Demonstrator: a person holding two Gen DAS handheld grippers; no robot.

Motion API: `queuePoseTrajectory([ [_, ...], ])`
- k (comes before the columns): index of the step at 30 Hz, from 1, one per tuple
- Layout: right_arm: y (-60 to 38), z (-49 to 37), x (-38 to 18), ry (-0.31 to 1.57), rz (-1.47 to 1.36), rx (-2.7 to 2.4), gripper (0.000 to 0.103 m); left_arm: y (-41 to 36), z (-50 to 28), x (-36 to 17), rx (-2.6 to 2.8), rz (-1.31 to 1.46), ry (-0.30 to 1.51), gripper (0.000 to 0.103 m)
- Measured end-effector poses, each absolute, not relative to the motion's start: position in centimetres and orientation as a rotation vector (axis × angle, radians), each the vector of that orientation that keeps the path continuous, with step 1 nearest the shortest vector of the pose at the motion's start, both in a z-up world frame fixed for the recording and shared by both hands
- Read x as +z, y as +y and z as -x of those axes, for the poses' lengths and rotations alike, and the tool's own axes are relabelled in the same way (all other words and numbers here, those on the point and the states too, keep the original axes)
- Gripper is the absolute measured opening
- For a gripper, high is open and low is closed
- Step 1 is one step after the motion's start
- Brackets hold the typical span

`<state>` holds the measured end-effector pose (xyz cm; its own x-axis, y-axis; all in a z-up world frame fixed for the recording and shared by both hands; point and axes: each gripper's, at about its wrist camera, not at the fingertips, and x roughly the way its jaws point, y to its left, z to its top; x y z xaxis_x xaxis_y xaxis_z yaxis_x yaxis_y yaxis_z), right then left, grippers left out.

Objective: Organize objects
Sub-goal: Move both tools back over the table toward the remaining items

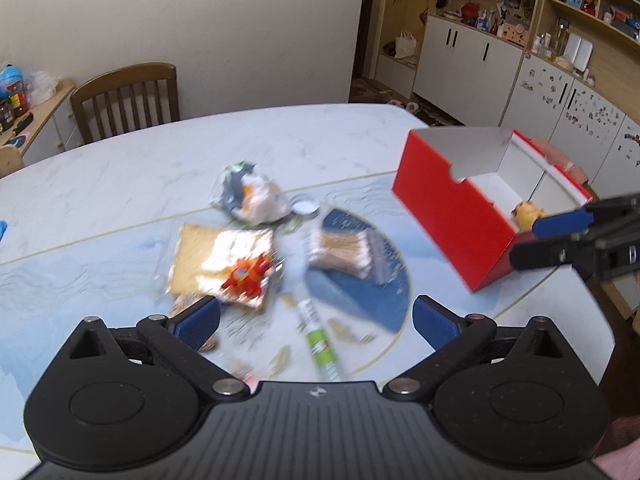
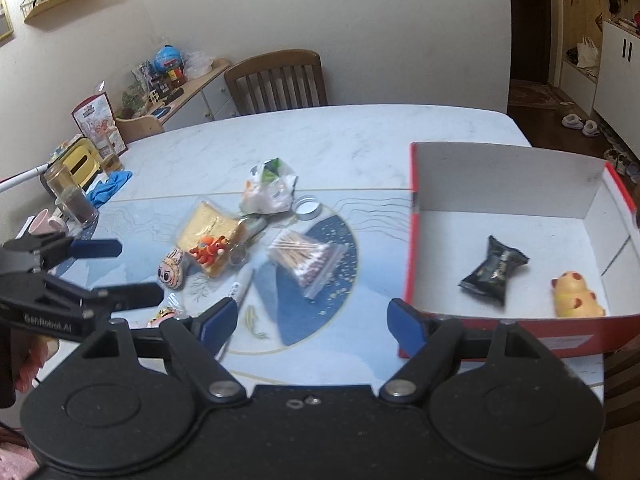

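My left gripper (image 1: 316, 320) and right gripper (image 2: 310, 322): fingers spread, empty. Red box (image 2: 500, 326) sits right on the worktop (image 2: 320, 140); black wrapper (image 2: 493, 269) and yellow toy (image 2: 576, 296) inside. Cotton-swab bag (image 2: 306, 260) mid-worktop, blurred in left view.

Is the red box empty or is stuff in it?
Not empty. The red box has no lid on and holds a black wrapped snack and a yellow squishy toy.

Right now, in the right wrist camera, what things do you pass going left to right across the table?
Blue cloth → face toy → cotton swab bag → black snack packet → yellow animal toy, the last two inside the red box.
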<state>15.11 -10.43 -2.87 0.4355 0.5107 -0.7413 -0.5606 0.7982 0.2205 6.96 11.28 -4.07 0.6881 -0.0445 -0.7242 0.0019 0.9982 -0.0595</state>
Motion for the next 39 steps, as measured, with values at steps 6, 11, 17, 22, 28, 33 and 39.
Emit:
queuePoseTrajectory([
  [6,-7.5,-14.6,-4.1,0.932,0.077,0.675,0.082,13.6,-4.6,-5.9,-0.037,0.01,0.816,0.103],
  [11,-4.8,-14.4,-5.4,0.959,0.117,0.679,0.082,15.1,-3.5,-7.5,-0.04,0.017,0.818,0.103],
  [17,-1.7,-14.5,-7.6,1.013,0.156,0.674,0.082,15.7,-3.2,-9.9,-0.07,0.003,0.85,0.103],
  [22,0.6,-14.5,-9.4,1.04,0.199,0.663,0.082,15.3,-3.2,-11.7,-0.098,-0.052,0.856,0.103],
  [28,2.7,-14.9,-11.2,1.069,0.22,0.656,0.082,14.1,-3.2,-13.1,-0.138,-0.148,0.84,0.103],
  [33,4.0,-15.3,-12.3,1.081,0.25,0.644,0.082,13.3,-3.4,-13.7,-0.167,-0.205,0.815,0.103],
  [39,4.6,-15.7,-13.4,1.109,0.242,0.62,0.081,13.2,-3.8,-13.9,-0.148,-0.203,0.801,0.102],
])
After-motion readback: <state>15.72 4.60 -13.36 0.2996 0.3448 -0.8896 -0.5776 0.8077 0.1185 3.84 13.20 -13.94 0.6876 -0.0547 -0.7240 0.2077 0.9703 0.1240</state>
